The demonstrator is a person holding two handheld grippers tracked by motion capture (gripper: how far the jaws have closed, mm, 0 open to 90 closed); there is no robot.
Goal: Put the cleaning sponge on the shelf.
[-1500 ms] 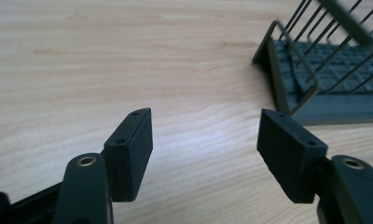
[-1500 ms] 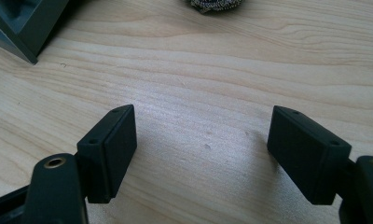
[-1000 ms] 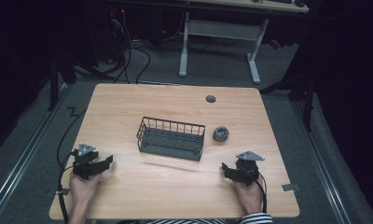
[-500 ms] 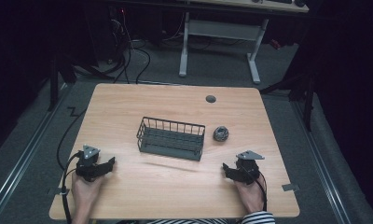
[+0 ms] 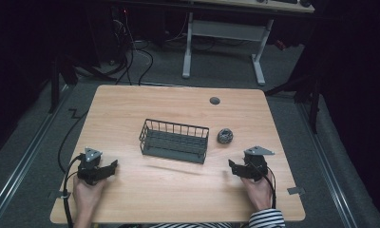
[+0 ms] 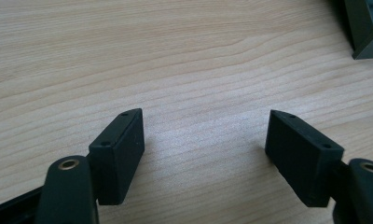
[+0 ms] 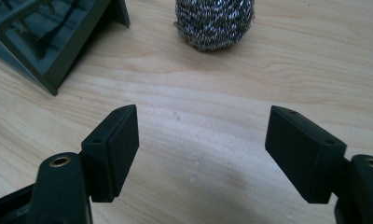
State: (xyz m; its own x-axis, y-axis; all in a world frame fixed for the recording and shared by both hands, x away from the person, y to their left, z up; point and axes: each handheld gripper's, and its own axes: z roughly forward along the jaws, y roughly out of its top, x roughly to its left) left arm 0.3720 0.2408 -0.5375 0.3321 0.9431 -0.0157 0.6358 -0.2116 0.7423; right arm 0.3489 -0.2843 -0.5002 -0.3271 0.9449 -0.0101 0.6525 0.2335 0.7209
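Note:
A dark wire basket [image 5: 174,140] stands in the middle of the wooden table [image 5: 178,199]. Just to its right lies a round steel-wool scourer [image 5: 224,136], also seen ahead of the right jaws [image 7: 214,21]. My left gripper [image 5: 113,165] rests low on the table at the front left, open, with bare wood between its jaws [image 6: 204,140]. My right gripper [image 5: 231,167] sits at the front right, open and empty [image 7: 201,140], a short way in front of the scourer. A corner of the basket [image 7: 58,42] shows at the upper left of the right gripper view.
A small grey round cap [image 5: 214,100] is set in the table near its far edge. A basket corner [image 6: 364,28] shows at the top right of the left gripper view. Cables [image 5: 67,142] trail off the table's left side. A desk frame [image 5: 223,42] stands beyond the table.
The left gripper has slid slightly toward the front of the table. The right gripper has barely moved. Both stay open.

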